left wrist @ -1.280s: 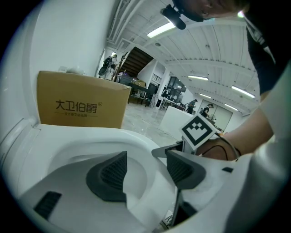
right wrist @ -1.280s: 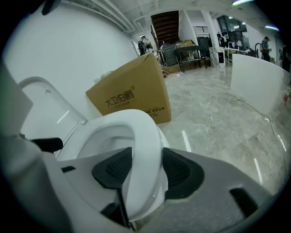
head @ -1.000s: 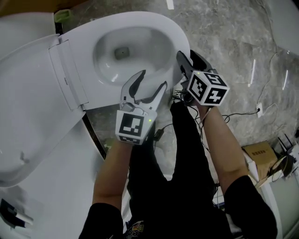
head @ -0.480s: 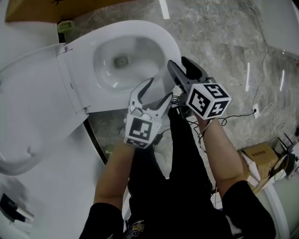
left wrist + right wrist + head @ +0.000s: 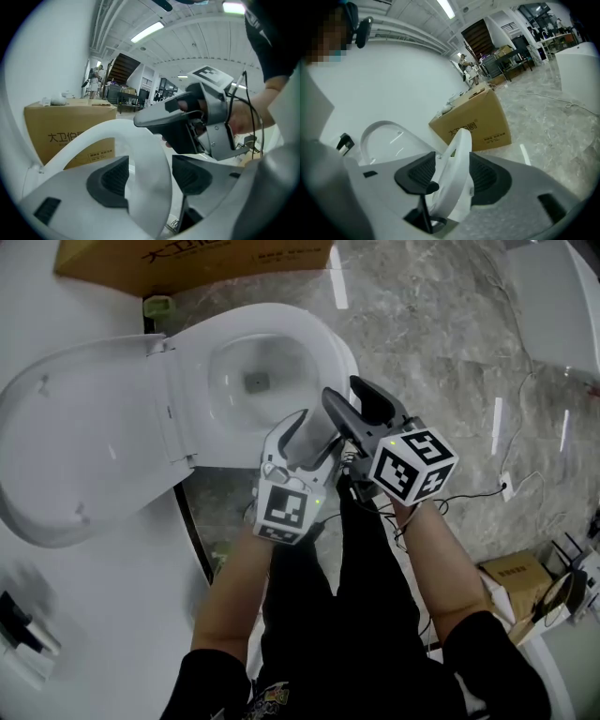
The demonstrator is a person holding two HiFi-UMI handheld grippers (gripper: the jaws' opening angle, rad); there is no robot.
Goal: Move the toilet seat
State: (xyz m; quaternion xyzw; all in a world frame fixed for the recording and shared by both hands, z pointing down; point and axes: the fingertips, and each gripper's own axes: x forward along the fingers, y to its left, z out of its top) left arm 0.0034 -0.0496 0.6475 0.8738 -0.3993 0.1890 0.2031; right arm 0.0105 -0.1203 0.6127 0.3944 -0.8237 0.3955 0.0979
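In the head view the white toilet seat (image 5: 323, 343) rings the bowl, its front edge lifted, and the lid (image 5: 84, 446) lies open to the left. My left gripper (image 5: 314, 427) and right gripper (image 5: 345, 392) hold that front edge side by side. The seat (image 5: 145, 187) runs between the dark pads of the left gripper (image 5: 150, 176), which is shut on it. The right gripper (image 5: 452, 180) is shut on the seat (image 5: 457, 173) too; its jaws have just been opening slightly with the seat still pressed between the pads. The right gripper's body (image 5: 187, 122) shows ahead in the left gripper view.
A cardboard box (image 5: 187, 263) stands behind the toilet. Cables (image 5: 487, 474) trail over the marble floor to the right, near a small box (image 5: 516, 554). A white fixture (image 5: 553, 296) stands at the top right. A white surface (image 5: 94, 615) fills the lower left.
Both grippers have risen with the seat's front edge, and the seat has tipped up off the bowl. The view has shifted, so the toilet sits further right.
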